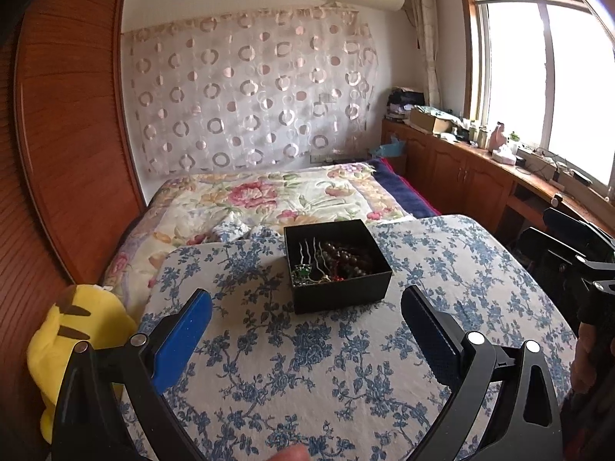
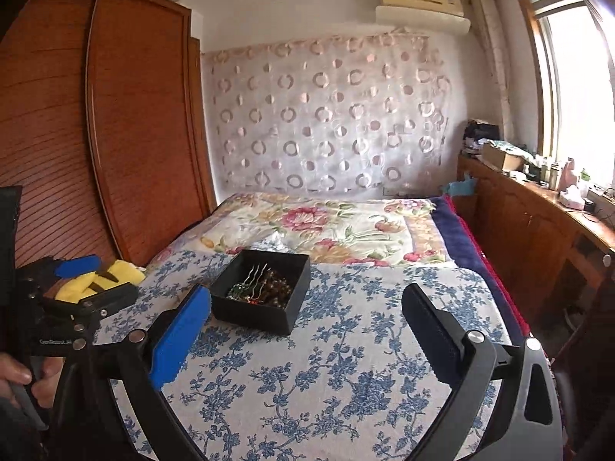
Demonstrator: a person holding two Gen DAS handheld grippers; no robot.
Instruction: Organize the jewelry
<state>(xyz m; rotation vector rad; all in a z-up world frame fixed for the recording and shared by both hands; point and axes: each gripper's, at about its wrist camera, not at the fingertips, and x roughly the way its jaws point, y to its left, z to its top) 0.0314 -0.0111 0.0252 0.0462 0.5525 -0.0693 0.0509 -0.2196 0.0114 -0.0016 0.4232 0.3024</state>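
The left gripper (image 1: 307, 307) is held low and level over the near part of a table (image 1: 346, 384) covered in blue-flowered cloth, its fingers spread wide with nothing between them, one blue pad (image 1: 184, 342) on the left and a dark pad on the right. The right gripper (image 2: 307, 307) is posed alike, jaws wide and empty, hovering over the same cloth to the right of the other; in its view the left gripper (image 2: 96, 280) shows at the left edge, gripped by a hand (image 2: 23, 380) at the handle. Just beyond both sets of fingertips, apart from them, sits a black box (image 1: 338, 292), open at the top, on the far middle of the table. Inside it lie a silver hair comb (image 1: 311, 253) with wavy prongs, dark brown beads (image 1: 346, 257) and a green piece (image 1: 303, 271), all heaped together. At the table's left edge sits a yellow plush toy (image 1: 73, 345). Farther off is a bed (image 1: 269, 196) with a flowered quilt, a wooden wardrobe (image 1: 69, 115) on the left, a circle-patterned curtain (image 1: 250, 88) on the far wall, and a window (image 1: 538, 69) on the right
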